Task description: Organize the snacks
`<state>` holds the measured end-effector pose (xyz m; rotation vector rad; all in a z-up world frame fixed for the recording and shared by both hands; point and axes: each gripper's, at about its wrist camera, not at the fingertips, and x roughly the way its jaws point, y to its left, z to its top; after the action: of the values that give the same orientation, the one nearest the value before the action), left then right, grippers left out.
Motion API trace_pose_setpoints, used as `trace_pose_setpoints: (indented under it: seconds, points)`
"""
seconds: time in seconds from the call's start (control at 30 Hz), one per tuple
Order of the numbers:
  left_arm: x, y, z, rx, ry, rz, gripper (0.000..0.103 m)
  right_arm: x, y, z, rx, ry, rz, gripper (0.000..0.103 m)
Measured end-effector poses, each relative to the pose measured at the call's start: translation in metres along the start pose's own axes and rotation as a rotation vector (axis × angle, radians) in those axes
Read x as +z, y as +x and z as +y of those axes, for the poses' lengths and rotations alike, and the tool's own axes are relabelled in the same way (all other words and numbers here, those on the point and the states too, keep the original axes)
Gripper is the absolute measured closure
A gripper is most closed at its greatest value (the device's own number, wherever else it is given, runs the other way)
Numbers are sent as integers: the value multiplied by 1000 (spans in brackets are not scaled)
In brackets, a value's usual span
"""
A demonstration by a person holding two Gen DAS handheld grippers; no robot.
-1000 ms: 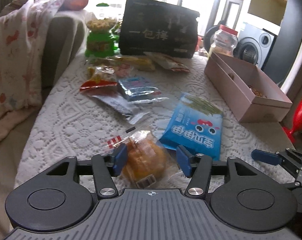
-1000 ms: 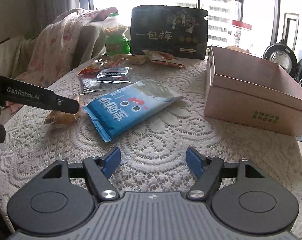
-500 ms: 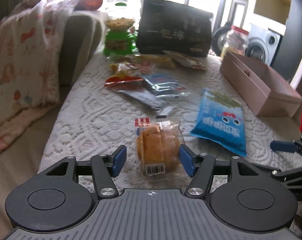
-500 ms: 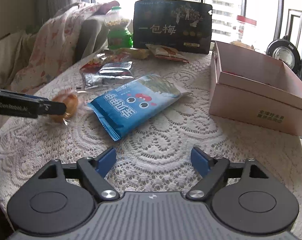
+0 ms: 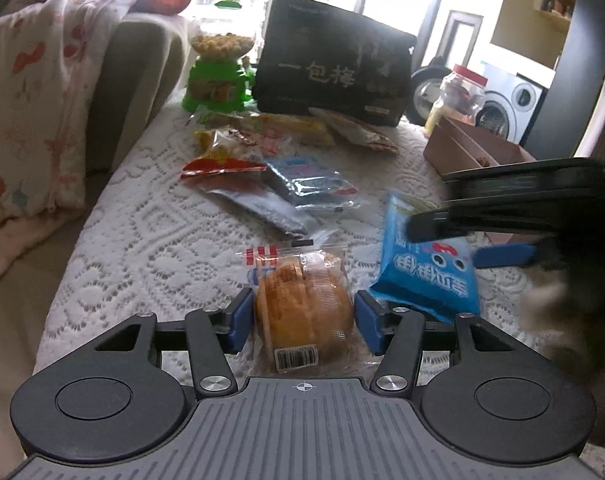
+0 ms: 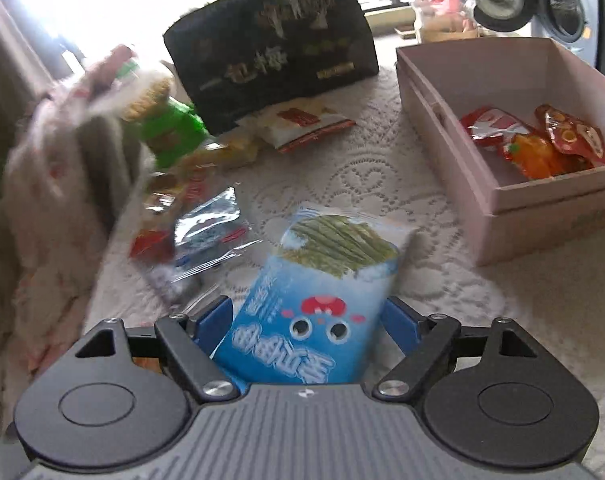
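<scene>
A wrapped orange bun (image 5: 302, 304) lies on the lace tablecloth (image 5: 150, 240), barcode end toward me. My left gripper (image 5: 304, 322) straddles it and its jaws are closing. The blue pads (image 5: 240, 320) stand just beside the wrapper without squeezing it. To the right lies a blue snack packet (image 5: 426, 272) with a cartoon face. My right gripper (image 6: 306, 320) has come down over this blue packet (image 6: 314, 312) with its jaws wide, one finger on each side. In the left wrist view the right gripper (image 5: 462, 240) is blurred above the packet.
A pink cardboard box (image 6: 542, 216) at the right holds red and orange packets (image 6: 542, 140). At the back stand a large black bag (image 5: 334, 68), a green-based jar (image 5: 216, 80) and a red-lidded jar (image 5: 458, 92). Several small packets (image 5: 310, 180) lie mid-table. A blanket-draped sofa (image 5: 30, 100) borders the left.
The right gripper swung left, rolled and dropped over the blue packet, which now lies between its fingers. The left gripper's jaws moved in closer around the bun.
</scene>
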<state>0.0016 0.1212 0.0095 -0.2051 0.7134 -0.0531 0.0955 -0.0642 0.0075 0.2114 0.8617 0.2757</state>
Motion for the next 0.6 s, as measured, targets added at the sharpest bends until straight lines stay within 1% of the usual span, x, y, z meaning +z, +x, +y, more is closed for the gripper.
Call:
trace_pose_setpoints:
  seconds: [0.07, 0.1, 0.17, 0.23, 0.27, 0.3, 0.33, 0.43, 0.5, 0.57, 0.6]
  points:
    - [-2, -3, 3, -4, -6, 0, 44, 0, 14, 12, -52, -55, 10, 20]
    - [-2, -5, 4, -3, -7, 2, 44, -2, 15, 18, -65, -95, -11, 20]
    - [-4, -8, 6, -13, -16, 4, 44, -7, 12, 23, -65, -166, -37, 22]
    - [-4, -8, 8, -21, -23, 7, 44, -9, 5, 24, -47, -223, -44, 36]
    - [-4, -9, 8, -22, -26, 9, 44, -10, -1, 22, -34, -243, -49, 40]
    - [-3, -9, 8, -25, -29, 11, 44, -12, -8, 18, -13, -264, -53, 49]
    - [-3, -9, 7, -33, -31, 16, 44, -14, -16, 14, 7, -281, -53, 55]
    - [-5, -11, 0, -71, -27, 29, 44, -18, -36, 0, 68, -306, -32, 64]
    - [-8, -11, -5, -84, -16, 33, 44, -21, -45, -9, 80, -305, -22, 64]
    - [-10, -12, -10, -74, -7, 31, 44, -23, -48, -16, 91, -286, -24, 63]
    - [-10, -13, -10, -70, -7, 28, 44, -24, -48, -19, 95, -263, -20, 61]
